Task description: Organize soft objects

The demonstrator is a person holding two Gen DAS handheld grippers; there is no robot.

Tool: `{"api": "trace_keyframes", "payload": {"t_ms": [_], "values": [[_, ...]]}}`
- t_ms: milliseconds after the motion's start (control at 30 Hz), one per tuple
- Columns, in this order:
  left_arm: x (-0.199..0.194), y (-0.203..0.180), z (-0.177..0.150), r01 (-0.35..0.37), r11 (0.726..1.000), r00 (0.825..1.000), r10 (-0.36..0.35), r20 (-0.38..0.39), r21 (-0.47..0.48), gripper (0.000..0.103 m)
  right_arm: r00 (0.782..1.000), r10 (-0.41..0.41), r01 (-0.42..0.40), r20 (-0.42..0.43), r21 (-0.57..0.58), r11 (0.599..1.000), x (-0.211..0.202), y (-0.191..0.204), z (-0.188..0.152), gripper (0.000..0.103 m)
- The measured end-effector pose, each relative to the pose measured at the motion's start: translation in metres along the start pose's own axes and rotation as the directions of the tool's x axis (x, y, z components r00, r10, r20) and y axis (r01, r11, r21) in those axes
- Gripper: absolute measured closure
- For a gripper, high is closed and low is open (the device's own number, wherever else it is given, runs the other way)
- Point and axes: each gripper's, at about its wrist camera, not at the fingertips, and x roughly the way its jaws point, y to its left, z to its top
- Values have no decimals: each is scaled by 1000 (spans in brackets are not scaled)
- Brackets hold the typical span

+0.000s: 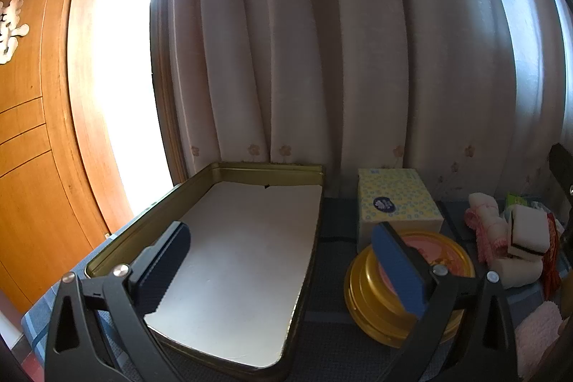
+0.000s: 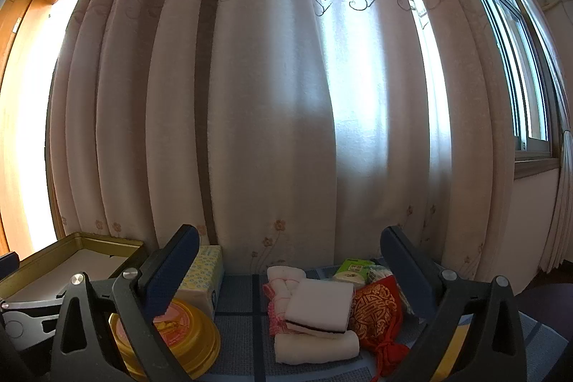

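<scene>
A pile of soft things lies on the blue table: a white sponge with a black layer [image 2: 319, 309], white rolled cloths [image 2: 315, 348], a pink-and-white cloth [image 2: 277, 289], a red-and-gold pouch [image 2: 376, 314] and a green packet [image 2: 352, 269]. My right gripper [image 2: 286, 256] is open and empty, just before the pile. My left gripper [image 1: 283, 249] is open and empty over the gold tray [image 1: 200, 181], which has a white liner. The pile shows at the right of the left wrist view, with the sponge [image 1: 528, 233] on top.
A round gold tin [image 1: 379, 306] and a yellow tissue box [image 1: 397, 199] stand between tray and pile; both show in the right wrist view, the tin [image 2: 189, 342] and the box [image 2: 204, 278]. A curtain [image 2: 272, 113] hangs behind the table. A wooden door [image 1: 32, 131] is at left.
</scene>
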Motion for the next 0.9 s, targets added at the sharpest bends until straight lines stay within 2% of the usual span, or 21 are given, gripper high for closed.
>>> {"api": "trace_keyframes", "payload": {"t_ms": [900], "values": [[-1,1,2,-2,1000,1000,2,10,-14,0,1000,10,-10,-8,6,1000,-1,1,-1,1]]}}
